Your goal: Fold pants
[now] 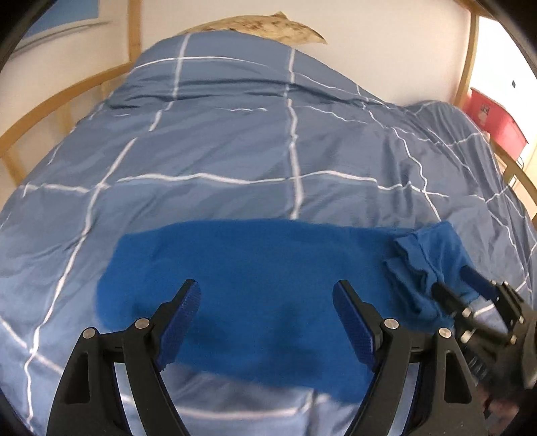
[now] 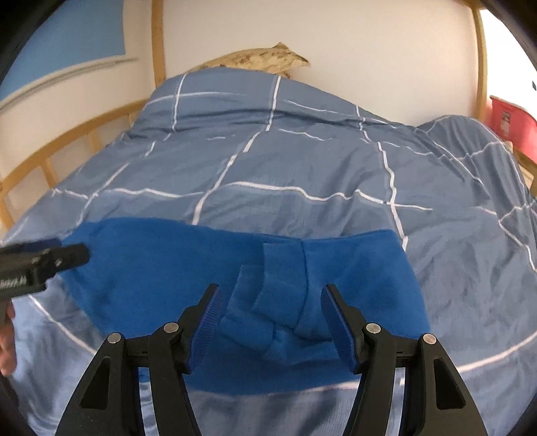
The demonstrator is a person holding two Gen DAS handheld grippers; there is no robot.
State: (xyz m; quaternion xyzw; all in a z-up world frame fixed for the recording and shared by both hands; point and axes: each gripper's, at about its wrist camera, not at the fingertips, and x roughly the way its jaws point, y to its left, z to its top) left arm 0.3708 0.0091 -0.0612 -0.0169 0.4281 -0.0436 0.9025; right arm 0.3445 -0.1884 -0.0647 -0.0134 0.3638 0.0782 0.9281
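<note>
With both the left claw and right claw released above the blue fleece pants near the bed's front edge, pinch matching corners before folding evenly.

A bed with a light wooden frame stands against a white wall, covered by a blue duvet with white grid lines. A patterned pillow lies at its head; a red box sits right.
</note>
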